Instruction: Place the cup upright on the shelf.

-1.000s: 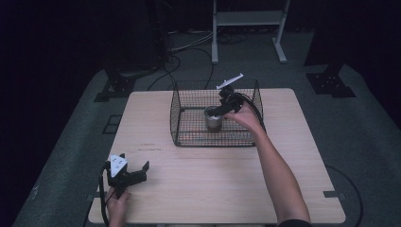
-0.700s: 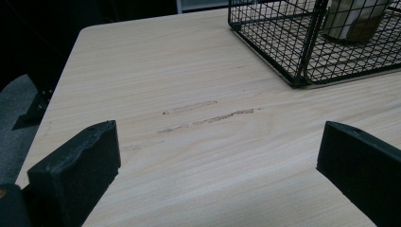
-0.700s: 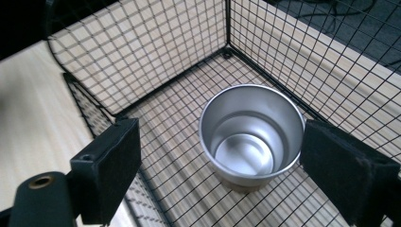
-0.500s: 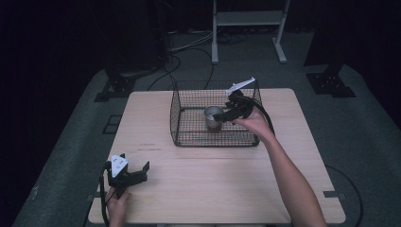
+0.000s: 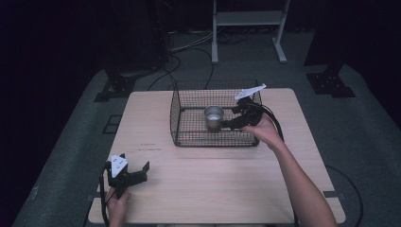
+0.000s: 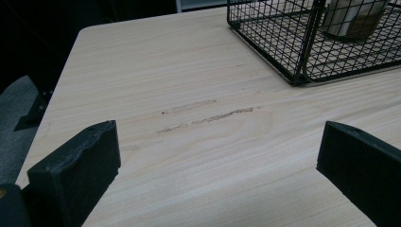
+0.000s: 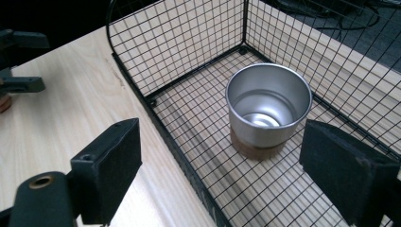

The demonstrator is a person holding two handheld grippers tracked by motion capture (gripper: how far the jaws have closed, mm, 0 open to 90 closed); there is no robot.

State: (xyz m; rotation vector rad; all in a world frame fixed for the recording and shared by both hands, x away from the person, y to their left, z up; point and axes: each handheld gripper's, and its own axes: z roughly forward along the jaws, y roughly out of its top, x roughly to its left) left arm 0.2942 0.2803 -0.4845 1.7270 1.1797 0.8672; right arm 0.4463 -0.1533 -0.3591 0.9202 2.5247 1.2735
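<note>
So the person is working with a metal cup that is standing upright on the floor of a wire basket sitting toward the back of the desk. The cup is open side up, looks empty, and has a brownish band around its base. The right gripper is hovering just beside the cup on its right, inside the basket, and in the right gripper view its jaws are standing wide apart with nothing between them; the cup is sitting a bit ahead of them, not touching either one. My read is that this is either the moment right around a release or the start of a grab, and I honestly can't tell which from these pictures. If it's a grab, the next move is calling for pushing the gripper forward and down so the jaws straddle the cup wall, then closing gently, since thin metal like that is probably going to slip or tip if it gets nudged off-centre. The basket wall is also close on the far side, so there isn't much room to swing. Meanwhile the left gripper is resting down at the near left corner of the desk, well apart from the basket, jaws also spread wide and holding nothing, just pointing across the bare wood.
</note>
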